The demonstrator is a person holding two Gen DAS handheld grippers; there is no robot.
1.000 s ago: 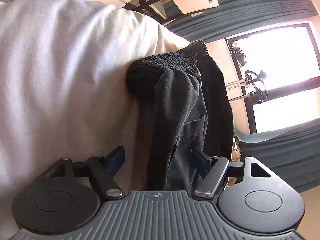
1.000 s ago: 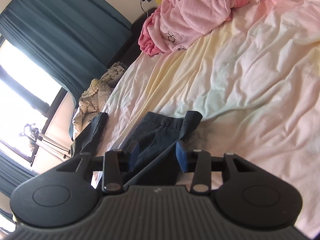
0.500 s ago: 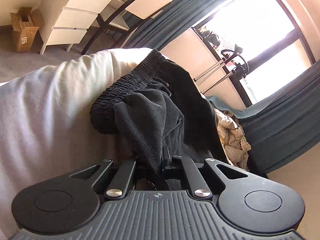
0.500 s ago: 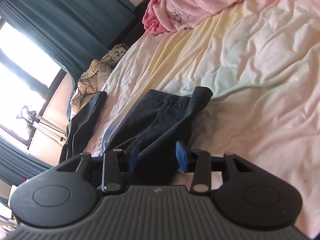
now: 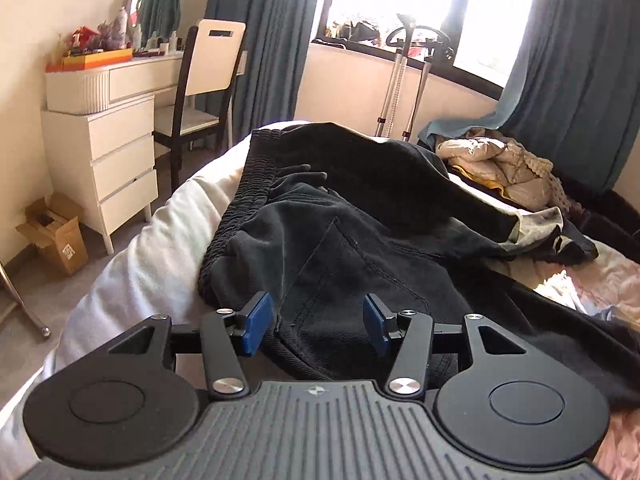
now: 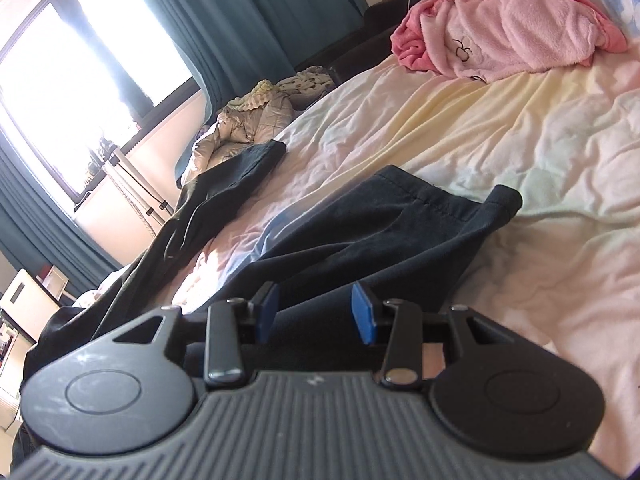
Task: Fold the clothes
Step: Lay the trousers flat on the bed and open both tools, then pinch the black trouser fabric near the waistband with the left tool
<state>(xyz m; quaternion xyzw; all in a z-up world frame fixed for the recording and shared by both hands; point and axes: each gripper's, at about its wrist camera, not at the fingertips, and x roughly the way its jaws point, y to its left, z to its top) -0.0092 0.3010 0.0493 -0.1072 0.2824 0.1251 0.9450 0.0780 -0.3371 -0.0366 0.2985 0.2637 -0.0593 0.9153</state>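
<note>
Rumpled bed (image 6: 520, 128) fills both frames; black trousers (image 5: 360, 248) lie at lower centre between the wide jaws of the left gripper (image 5: 316, 324) and right gripper (image 6: 314, 312), ungripped.

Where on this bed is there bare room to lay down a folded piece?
Open sheet lies right of the dark trousers, below the pink blanket. A narrower strip runs between the two trouser legs. By the window it is crowded: the beige quilted jacket and the trousers' waistband fill that end.
</note>
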